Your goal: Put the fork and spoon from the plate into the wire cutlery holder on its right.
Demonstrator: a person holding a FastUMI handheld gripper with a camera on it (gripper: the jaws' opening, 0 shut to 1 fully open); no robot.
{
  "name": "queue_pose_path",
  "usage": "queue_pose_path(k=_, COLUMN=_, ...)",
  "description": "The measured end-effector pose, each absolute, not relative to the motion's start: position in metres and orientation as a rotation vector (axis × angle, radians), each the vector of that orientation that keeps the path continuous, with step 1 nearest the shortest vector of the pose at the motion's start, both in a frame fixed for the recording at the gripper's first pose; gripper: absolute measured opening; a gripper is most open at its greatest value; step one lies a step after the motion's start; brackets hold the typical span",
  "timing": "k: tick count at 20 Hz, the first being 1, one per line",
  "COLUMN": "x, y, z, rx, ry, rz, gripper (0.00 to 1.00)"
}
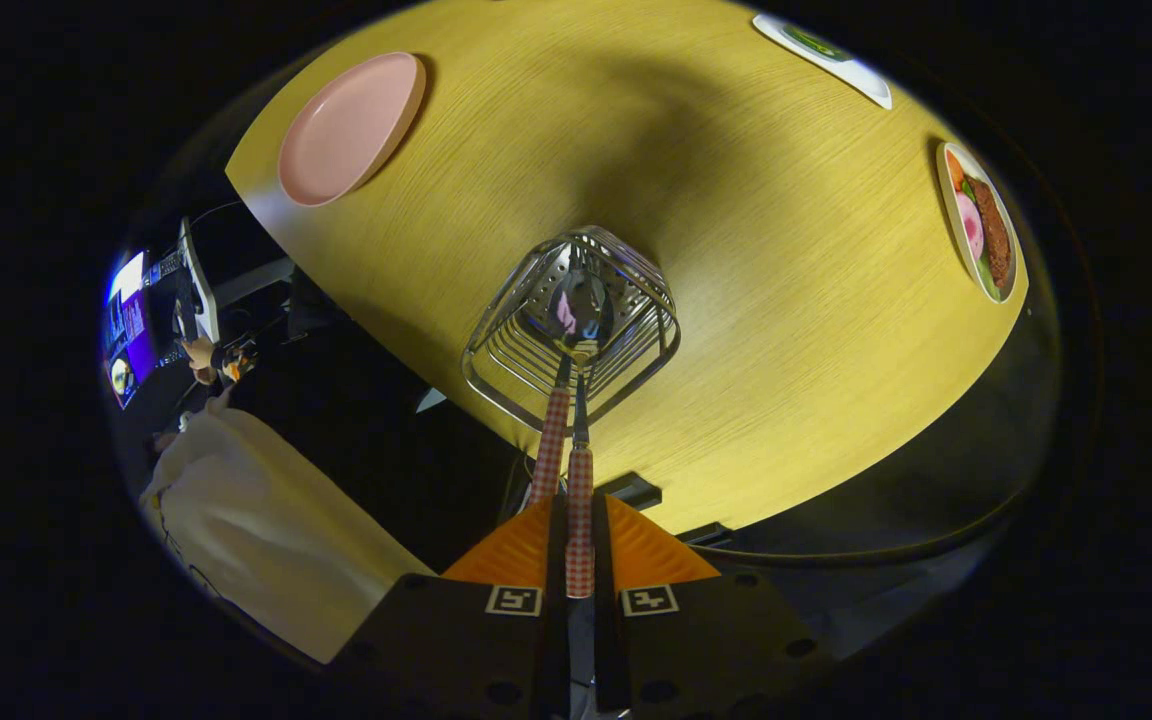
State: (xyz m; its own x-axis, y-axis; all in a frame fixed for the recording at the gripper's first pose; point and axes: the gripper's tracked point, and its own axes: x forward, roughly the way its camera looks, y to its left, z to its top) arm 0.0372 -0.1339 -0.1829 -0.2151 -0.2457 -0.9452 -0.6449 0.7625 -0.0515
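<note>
I look down on the wire cutlery holder, which stands on the yellow wooden table just ahead of my fingers. My gripper is shut on a red-checked handle; its metal neck runs down to the spoon, whose bowl sits inside the holder. A second red-checked handle, the fork's as far as I can tell, leans out of the holder just left of the held one, its head hidden in the wires. The pink plate lies empty beyond the holder to the left.
A plate of food sits far right and a white dish lies beyond it. The table's near edge runs just under the holder. Off the table to the left are a pale cloth and a lit screen.
</note>
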Motion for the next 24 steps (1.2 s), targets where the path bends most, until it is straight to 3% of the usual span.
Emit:
queue_pose_path(k=2, x=0.044, y=-0.131, z=-0.182, rx=-0.697, ry=1.767, rz=0.426, gripper=0.17)
queue_pose_path(k=7, x=0.047, y=-0.110, z=-0.167, rx=-0.607, ry=1.662, rz=0.467, gripper=0.90)
queue_pose_path(k=9, x=0.050, y=-0.100, z=-0.160, rx=-0.577, ry=1.580, rz=0.473, gripper=0.99)
queue_pose_path(k=19, x=0.026, y=-0.059, z=-0.099, rx=-0.441, ry=1.201, rz=0.496, gripper=0.97)
queue_pose_path(k=24, x=0.022, y=-0.031, z=-0.058, rx=-0.355, ry=0.876, rz=0.467, gripper=1.00)
